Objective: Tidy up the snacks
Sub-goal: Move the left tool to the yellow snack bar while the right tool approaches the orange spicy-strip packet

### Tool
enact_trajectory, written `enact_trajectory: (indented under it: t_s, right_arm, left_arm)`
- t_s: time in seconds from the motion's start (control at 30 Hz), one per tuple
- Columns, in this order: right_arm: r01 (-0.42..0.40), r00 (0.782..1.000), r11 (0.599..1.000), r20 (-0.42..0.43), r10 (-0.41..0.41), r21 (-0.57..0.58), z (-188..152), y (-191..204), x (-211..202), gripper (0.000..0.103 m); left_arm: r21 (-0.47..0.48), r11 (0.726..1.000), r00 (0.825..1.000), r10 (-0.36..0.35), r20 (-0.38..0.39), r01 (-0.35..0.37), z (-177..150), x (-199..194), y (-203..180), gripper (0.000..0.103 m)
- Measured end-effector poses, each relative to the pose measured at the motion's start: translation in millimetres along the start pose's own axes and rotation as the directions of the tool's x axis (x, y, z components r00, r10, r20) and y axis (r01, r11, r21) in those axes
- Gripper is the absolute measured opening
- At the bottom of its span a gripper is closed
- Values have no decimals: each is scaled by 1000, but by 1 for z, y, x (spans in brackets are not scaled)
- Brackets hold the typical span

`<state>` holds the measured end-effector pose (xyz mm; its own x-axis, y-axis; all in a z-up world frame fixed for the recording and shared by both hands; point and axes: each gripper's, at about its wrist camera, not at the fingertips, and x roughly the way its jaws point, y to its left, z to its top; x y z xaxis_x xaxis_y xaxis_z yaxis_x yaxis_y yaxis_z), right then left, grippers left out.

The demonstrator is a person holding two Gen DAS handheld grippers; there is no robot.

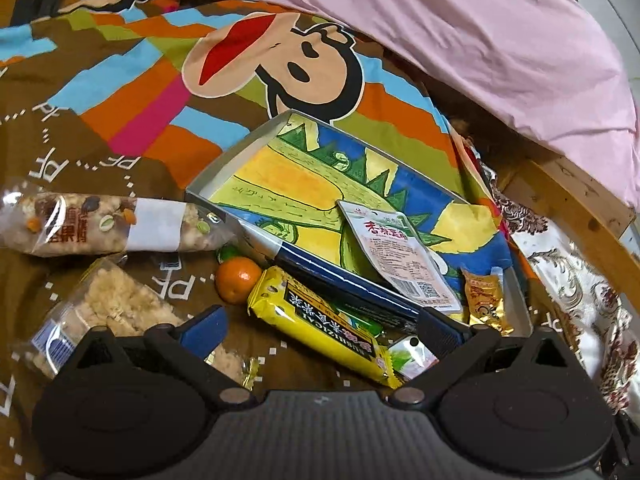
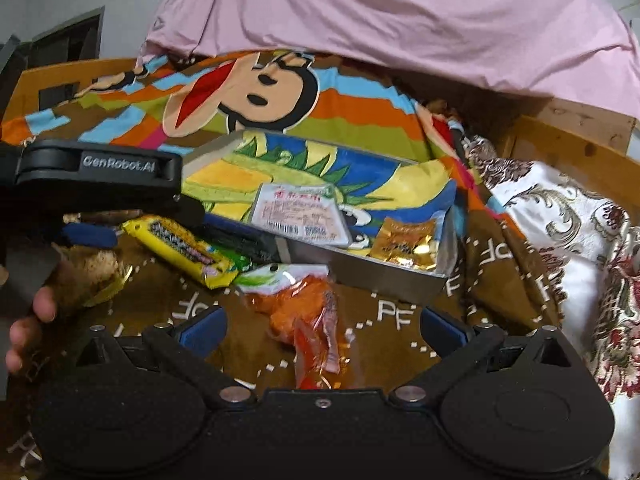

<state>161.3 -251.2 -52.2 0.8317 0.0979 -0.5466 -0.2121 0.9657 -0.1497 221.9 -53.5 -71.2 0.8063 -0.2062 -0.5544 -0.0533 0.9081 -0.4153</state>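
Observation:
A shallow tin box (image 1: 236, 152) with a dinosaur picture inside lies on the bed; it holds a pink-white packet (image 1: 400, 256) and a small gold packet (image 1: 486, 300). My left gripper (image 1: 324, 330) is open around a yellow snack bar (image 1: 320, 320) beside the box's near wall. My right gripper (image 2: 322, 326) is open, with an orange-red packet (image 2: 316, 320) between its fingers. The box (image 2: 384, 276), the pink-white packet (image 2: 300, 216), the gold packet (image 2: 404, 244), the yellow bar (image 2: 180, 248) and the left gripper (image 2: 156, 228) show in the right wrist view.
A nut bar (image 1: 100, 224), a crumbly rice snack (image 1: 112, 312) and a small orange (image 1: 238, 280) lie left of the box. A green-white packet (image 2: 276, 274) lies near the orange-red one. A pink quilt (image 1: 440, 32) and a wooden bed frame (image 1: 572, 196) bound the far and right sides.

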Motion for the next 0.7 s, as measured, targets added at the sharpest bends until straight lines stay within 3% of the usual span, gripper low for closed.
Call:
enact_trajectory:
  t_s: [0.4,0.7]
  right_arm:
    - [22,998,999,-58,-20,36,-5,-3,31,102]
    - [23,999,1000,-45,-22,20,-3,-2,43,102]
  left_arm:
    - [30,999,999,16,-33,-15,-2,27,-18,103]
    - [80,996,999,41,-29,-39,-4,37,-27,103]
